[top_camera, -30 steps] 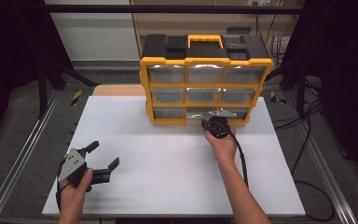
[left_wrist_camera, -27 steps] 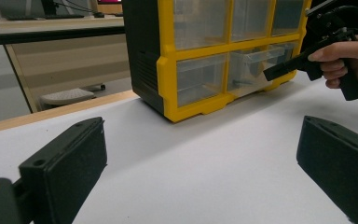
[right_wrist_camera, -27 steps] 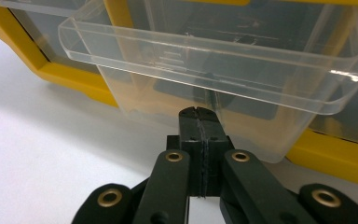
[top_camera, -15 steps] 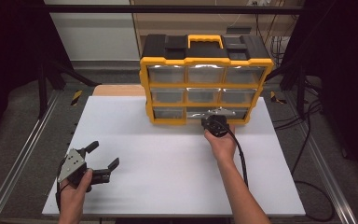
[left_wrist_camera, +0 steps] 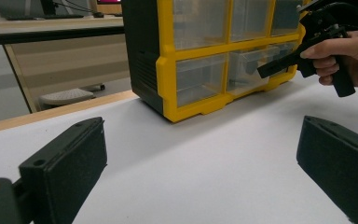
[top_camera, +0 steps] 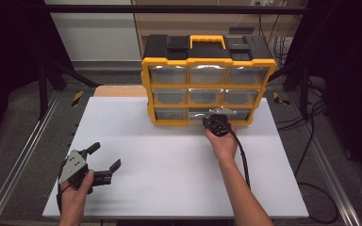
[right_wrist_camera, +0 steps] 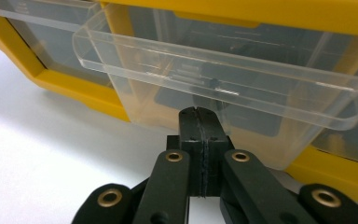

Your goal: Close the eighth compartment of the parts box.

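At the front of the yellow organizer [top_camera: 207,89], on the white table [top_camera: 169,165], we are working the clear drawer [right_wrist_camera: 223,93] in the middle of the bottom row, which is standing partly pulled out of its slot. Our right tongs [right_wrist_camera: 200,122] are pressed fully together with nothing between them, their joined tip sitting against the drawer's front wall just under its lip. Whether the drawer is being pushed in or drawn out we are unable to tell from here; either way, we are judging that the tip should be kept centred on the front and moved straight along the slot, so the drawer is not twisting and jamming against the yellow frame. Our left tongs [top_camera: 104,161] are resting wide and empty over the near left part of the table, well apart from the organizer. The right gripper view is showing us the contact point and the drawer's seemingly empty inside, which the high view is hiding behind the hand. The left gripper view is giving us the side-on look at the right tongs [left_wrist_camera: 279,63] reaching that drawer, while the high view is laying out all nine drawers and both hands together.
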Demonstrator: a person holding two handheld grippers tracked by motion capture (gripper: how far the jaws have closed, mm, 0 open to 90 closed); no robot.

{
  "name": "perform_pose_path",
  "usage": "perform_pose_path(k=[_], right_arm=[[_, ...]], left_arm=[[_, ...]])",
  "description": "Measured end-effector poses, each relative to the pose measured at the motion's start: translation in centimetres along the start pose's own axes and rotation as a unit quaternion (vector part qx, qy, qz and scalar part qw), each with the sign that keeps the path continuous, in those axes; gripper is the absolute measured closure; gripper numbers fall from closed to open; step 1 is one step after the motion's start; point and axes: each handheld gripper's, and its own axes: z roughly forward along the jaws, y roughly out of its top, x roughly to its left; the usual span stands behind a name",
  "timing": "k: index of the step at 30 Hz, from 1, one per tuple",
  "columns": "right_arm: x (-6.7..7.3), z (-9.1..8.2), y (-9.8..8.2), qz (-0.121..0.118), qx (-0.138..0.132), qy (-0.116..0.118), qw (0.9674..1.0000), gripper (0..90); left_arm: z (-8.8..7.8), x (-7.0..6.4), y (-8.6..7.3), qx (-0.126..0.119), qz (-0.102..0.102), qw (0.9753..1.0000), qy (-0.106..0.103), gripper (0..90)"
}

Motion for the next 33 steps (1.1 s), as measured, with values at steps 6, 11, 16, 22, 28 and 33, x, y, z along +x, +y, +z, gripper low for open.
perform_pose_path(k=[6, 11, 16, 22, 28, 33], right_arm=[[-0.22, 0.05, 0.01, 0.005, -0.001, -0.002, 1.0, 90.0], [-0.26, 0.04, 0.15, 0.005, -0.004, -0.003, 1.0, 90.0], [-0.21, 0.09, 0.36, 0.005, -0.004, -0.004, 1.0, 90.0], [-0.06, 0.19, 0.68, 0.001, -0.007, -0.006, 1.0, 90.0], [0.09, 0.25, 0.76, 0.004, -0.008, -0.005, 0.9999, 90.0], [0.06, 0.36, 0.82, 0.005, -0.01, -0.004, 0.9999, 90.0]], left_arm=[[0.01, 0.01, -0.01, 0.0, -0.001, 1.0, 0.0, 1.6], [0.01, 0.03, -0.01, 0.0, 0.0, 1.0, 0.0, 1.6], [0.05, 0.02, -0.03, 0.001, 0.0, 1.0, 0.0, 1.6], [0.0, 0.06, -0.01, 0.0, 0.0, 1.0, 0.0, 1.6], [-0.04, 0.1, 0.0, -0.001, -0.001, 1.0, 0.001, 1.6], [-0.03, 0.11, 0.0, -0.001, -0.001, 1.0, 0.001, 1.6]])
